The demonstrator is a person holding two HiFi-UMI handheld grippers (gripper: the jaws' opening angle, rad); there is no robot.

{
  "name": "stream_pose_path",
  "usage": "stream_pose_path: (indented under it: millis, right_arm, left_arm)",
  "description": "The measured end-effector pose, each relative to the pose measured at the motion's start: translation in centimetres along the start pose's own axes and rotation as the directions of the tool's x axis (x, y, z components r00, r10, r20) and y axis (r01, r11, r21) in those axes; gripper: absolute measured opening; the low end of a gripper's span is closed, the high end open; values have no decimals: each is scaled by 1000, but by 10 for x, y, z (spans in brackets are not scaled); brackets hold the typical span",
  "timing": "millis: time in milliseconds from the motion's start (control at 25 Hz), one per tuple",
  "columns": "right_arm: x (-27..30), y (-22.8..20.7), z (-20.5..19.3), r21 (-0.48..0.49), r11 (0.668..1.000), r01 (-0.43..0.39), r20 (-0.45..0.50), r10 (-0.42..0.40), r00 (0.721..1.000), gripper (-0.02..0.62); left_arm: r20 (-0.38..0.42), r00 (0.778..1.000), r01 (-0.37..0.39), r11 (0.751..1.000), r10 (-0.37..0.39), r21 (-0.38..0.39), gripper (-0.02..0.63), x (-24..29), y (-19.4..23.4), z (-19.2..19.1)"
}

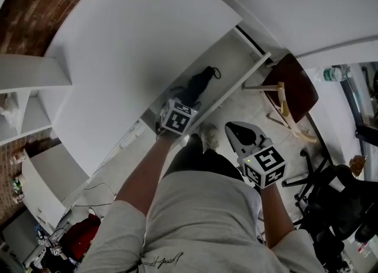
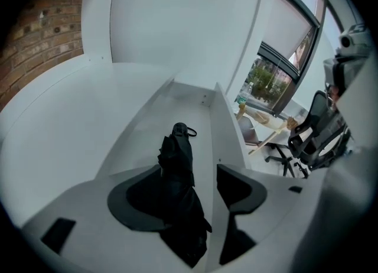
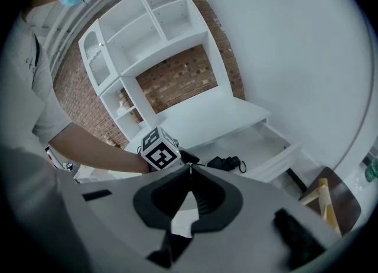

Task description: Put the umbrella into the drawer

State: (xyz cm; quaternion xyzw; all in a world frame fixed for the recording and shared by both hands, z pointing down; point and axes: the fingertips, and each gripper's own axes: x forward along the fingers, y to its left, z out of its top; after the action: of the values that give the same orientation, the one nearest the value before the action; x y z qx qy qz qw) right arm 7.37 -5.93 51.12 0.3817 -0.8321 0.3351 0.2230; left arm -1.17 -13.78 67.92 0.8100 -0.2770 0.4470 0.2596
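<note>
The black folded umbrella [image 1: 198, 85] lies lengthwise inside the open white drawer [image 1: 242, 50], its strap loop at the far end. My left gripper [image 1: 176, 107] hangs above the near end of the drawer and points down at it. In the left gripper view its jaws [image 2: 189, 171] stand wide apart, with the umbrella [image 2: 177, 153] seen between them and lower down on the drawer floor [image 2: 201, 109], untouched by the pads. My right gripper [image 1: 233, 129] is held back beside the person's body, its tips [image 3: 189, 168] meeting, nothing in them. The right gripper view shows the umbrella [image 3: 227, 163] in the drawer.
A wooden chair [image 1: 292, 85] with a dark seat stands just right of the drawer's far end. A black office chair [image 1: 336, 201] is at the lower right. White shelves [image 1: 29, 106] against a brick wall are at the left. The white cabinet top [image 1: 136, 47] lies beyond the drawer.
</note>
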Motion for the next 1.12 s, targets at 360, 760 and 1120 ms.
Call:
stream_pose_path:
  millis: [360,760,1120]
  right_arm:
    - [-15,6,-3,-50,999,7,-1,-7,1000,31]
    - [-20,28,4,-104,995,-4,13,6,1000,31]
    - [-27,40,18,-150,989,-3,26,7,1000,31]
  left_arm:
    - [90,996,-29,999,28,13,204,-40,-19,10]
    - [224,973,-52,999,48,8,120,-112,-41,23]
    - [320,945,-65,997,74,-40,45,-163,-47,32]
